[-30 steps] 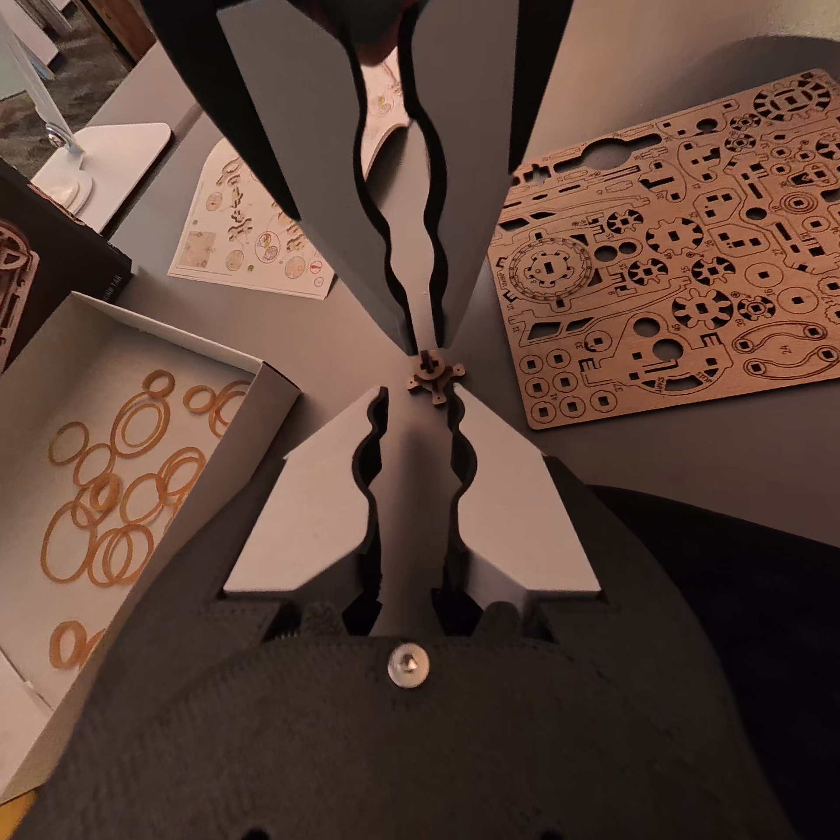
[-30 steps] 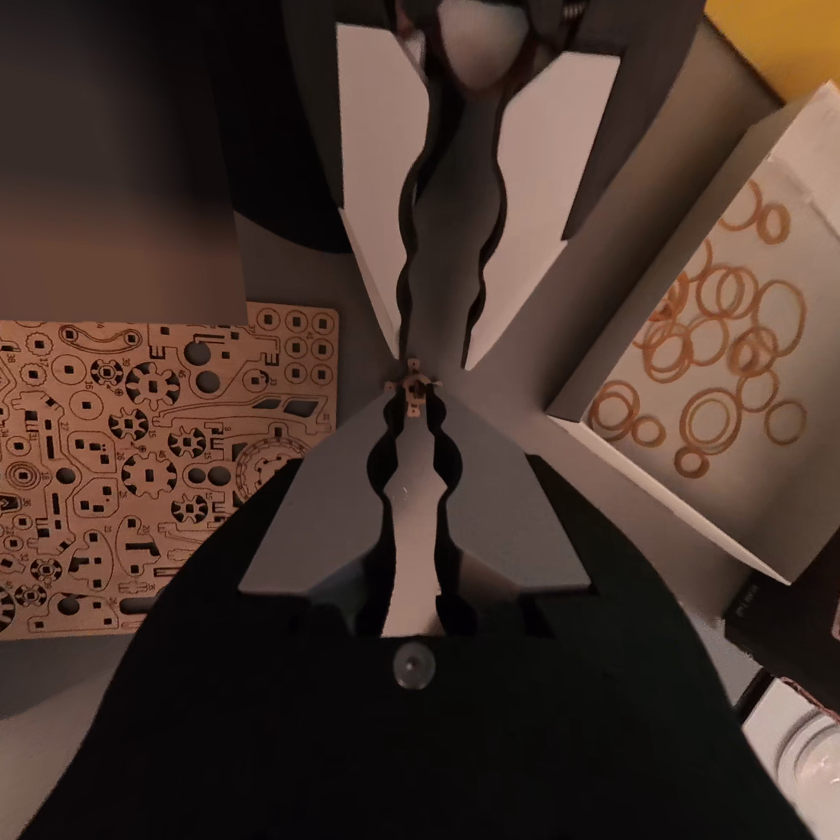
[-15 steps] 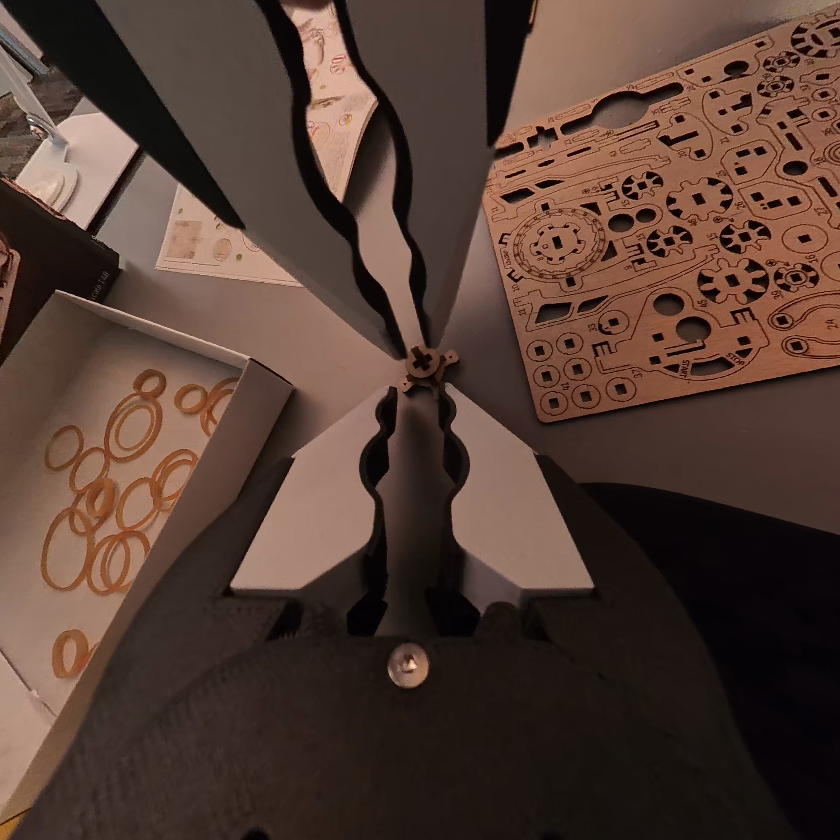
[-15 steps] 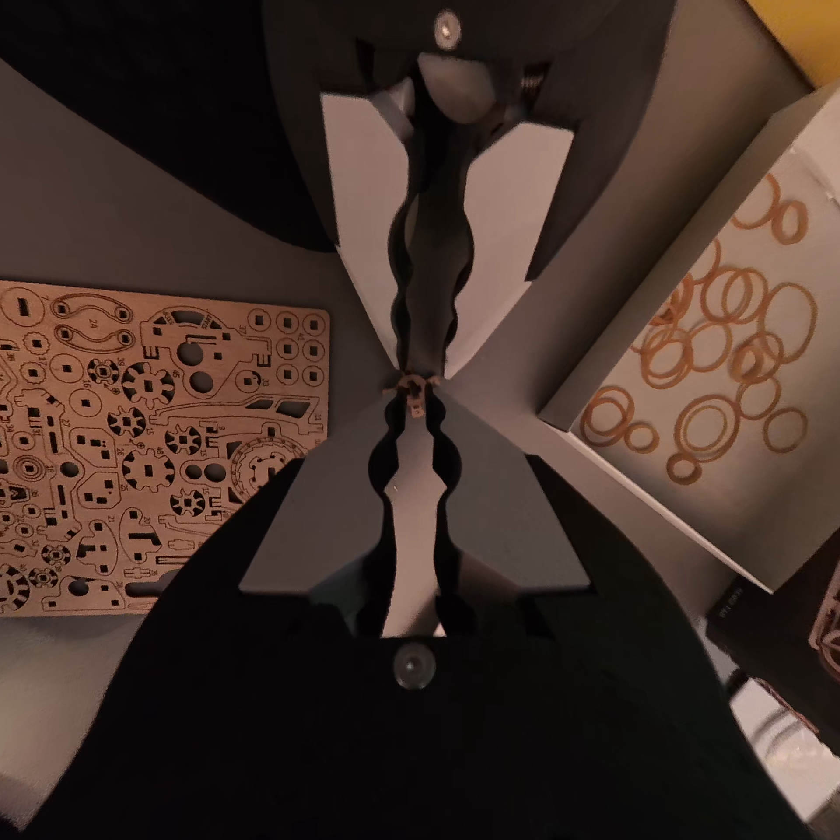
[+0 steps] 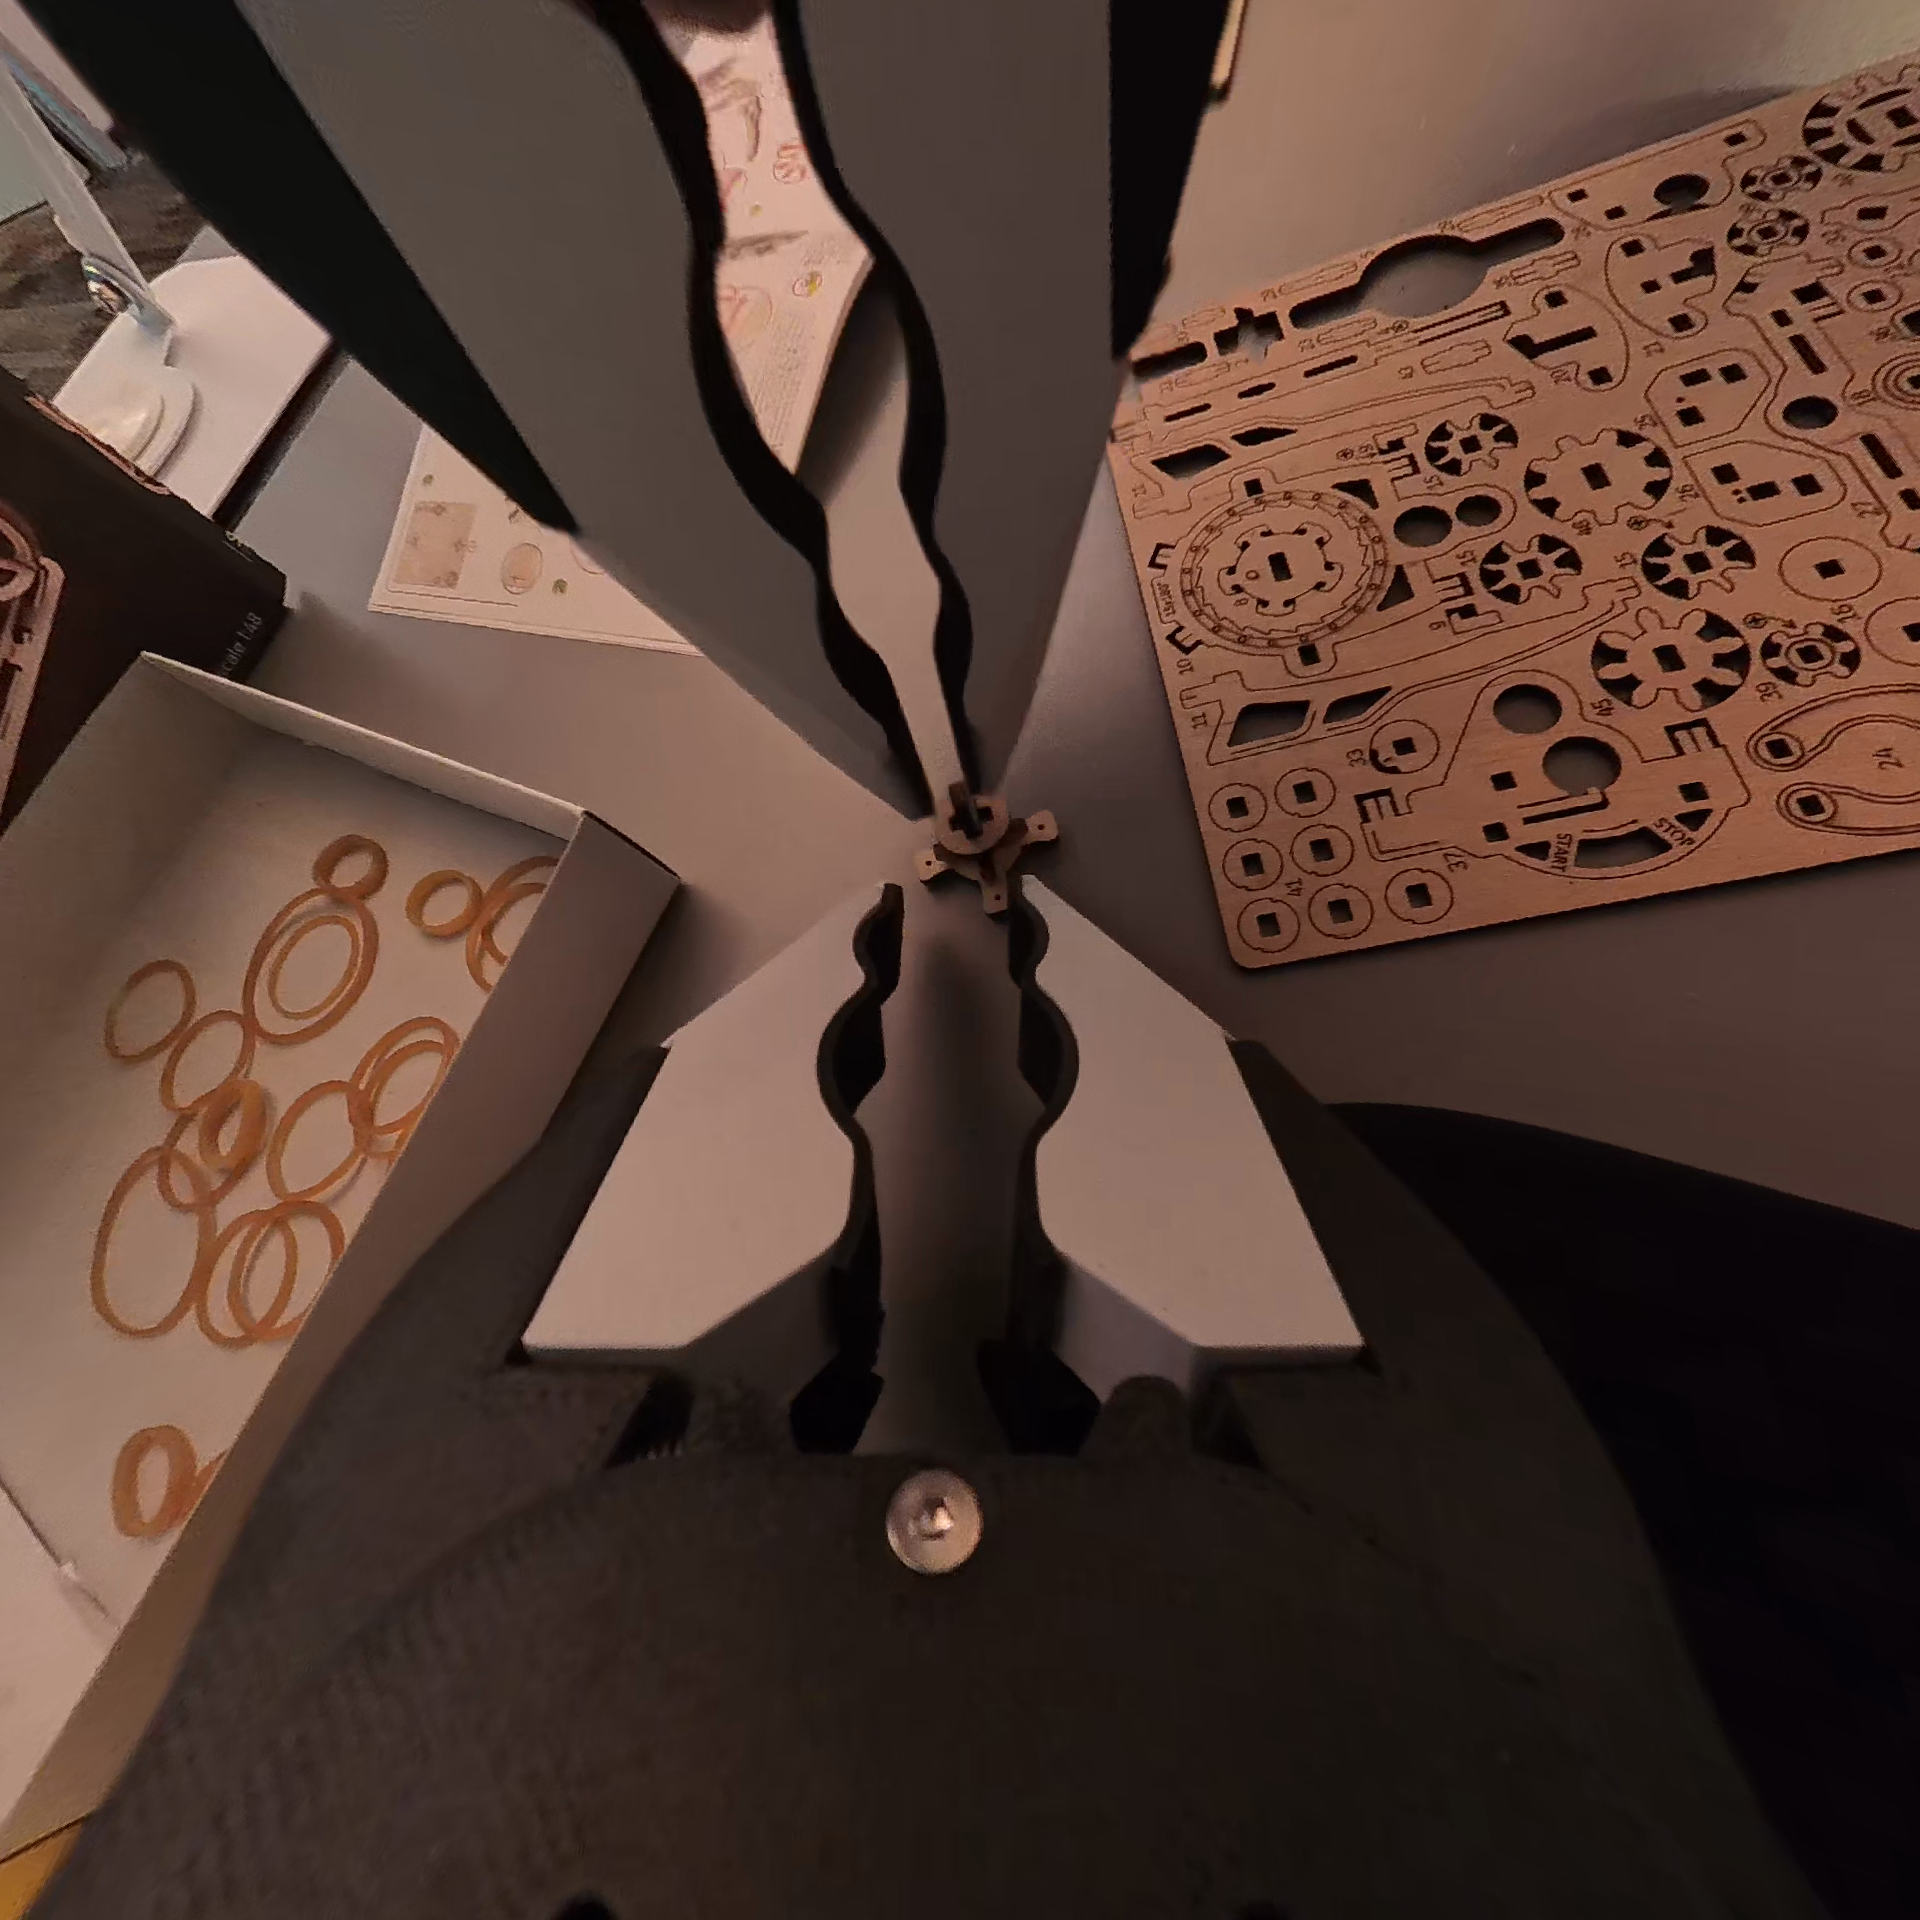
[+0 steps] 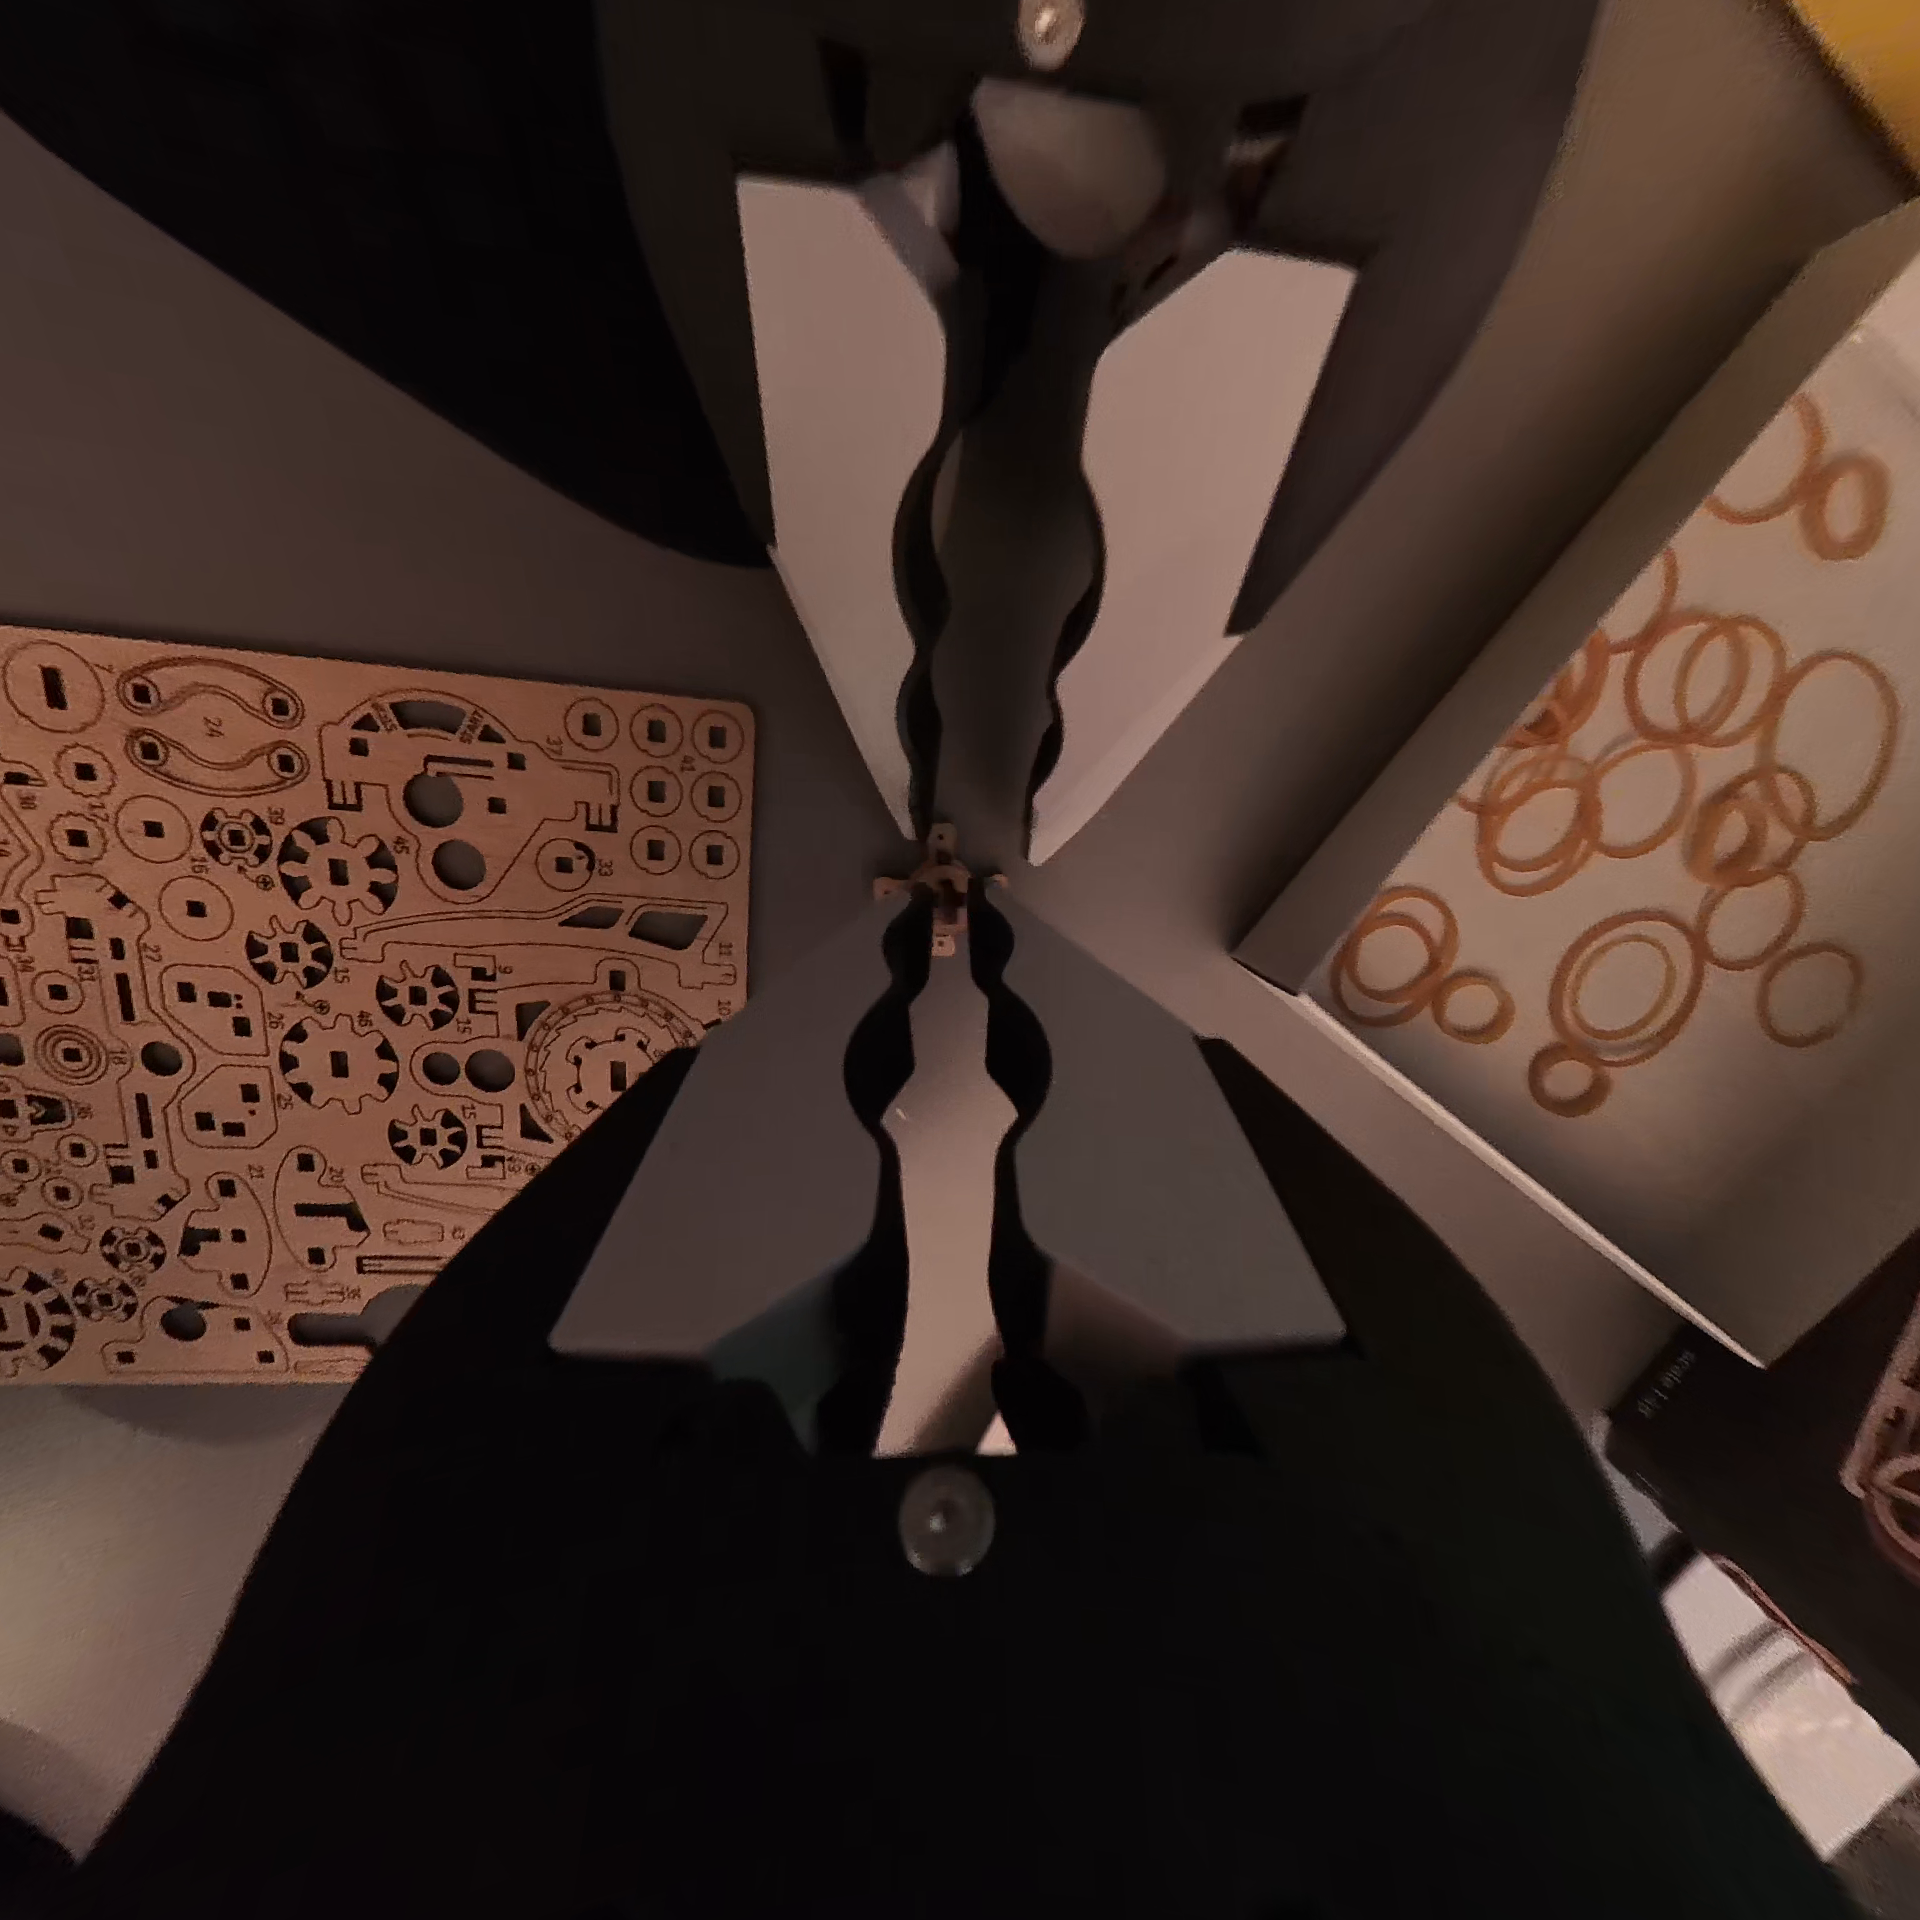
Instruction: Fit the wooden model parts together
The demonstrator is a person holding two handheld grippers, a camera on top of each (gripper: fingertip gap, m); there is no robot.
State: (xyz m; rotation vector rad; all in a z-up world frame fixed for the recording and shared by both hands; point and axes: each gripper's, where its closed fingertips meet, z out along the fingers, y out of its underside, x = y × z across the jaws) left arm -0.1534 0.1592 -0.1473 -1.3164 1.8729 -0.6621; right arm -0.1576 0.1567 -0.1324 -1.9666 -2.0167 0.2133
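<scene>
Tools meet tip to tip, left tool (image 5: 951, 902) and right tool (image 6: 943, 906) both clamped on cross-shaped wooden part (image 5: 985, 844), its arms splayed flat between them.

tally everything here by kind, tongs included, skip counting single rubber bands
tongs: 2, left tongs, right tongs
small wooden assembly: 1
wooden parts sheet: 1
white box of rubber bands: 1
instruction sheet: 1
black box: 1
total: 7

Grey worktop (image 5: 1455, 1039). Tan wooden sheet (image 5: 1558, 582) with dark laser-cut gear and slot outlines. White box (image 5: 582, 935) of amber rubber bands (image 5: 260, 1143). Pale grey gripper fingers (image 5: 727, 1195) on black body.
</scene>
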